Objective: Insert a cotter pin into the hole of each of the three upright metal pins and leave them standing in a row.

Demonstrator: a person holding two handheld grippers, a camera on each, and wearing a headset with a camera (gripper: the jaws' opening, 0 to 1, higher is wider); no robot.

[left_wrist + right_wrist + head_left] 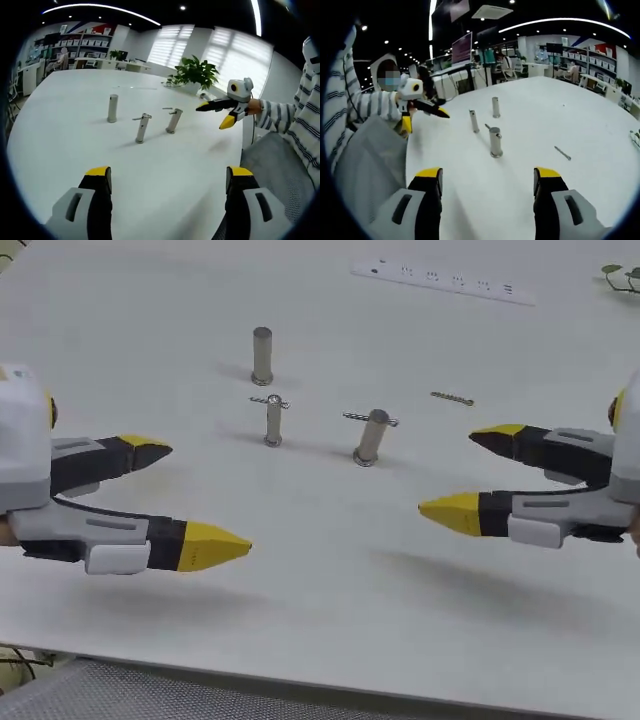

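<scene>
Nearest: the yellow-tipped left gripper (210, 497) and yellow-tipped right gripper (445, 471) are held over the white worktop (330, 590), jaws of both spread wide, nothing gripped.

Beyond: a stout upright steel pin (370, 440) and a slim upright steel pin (273, 425) are each crossed near the top by a thin cotter.

Farther right: a loose thin grey wire cotter pin (452, 398) is seen lying flat, well apart from the bare upright steel pin (262, 355) at the back.

The loose cotter is judged light, stiff and slippery, best pinched at mid-shank. The bare pin is judged easily toppled, so steadying low down is advised.
</scene>
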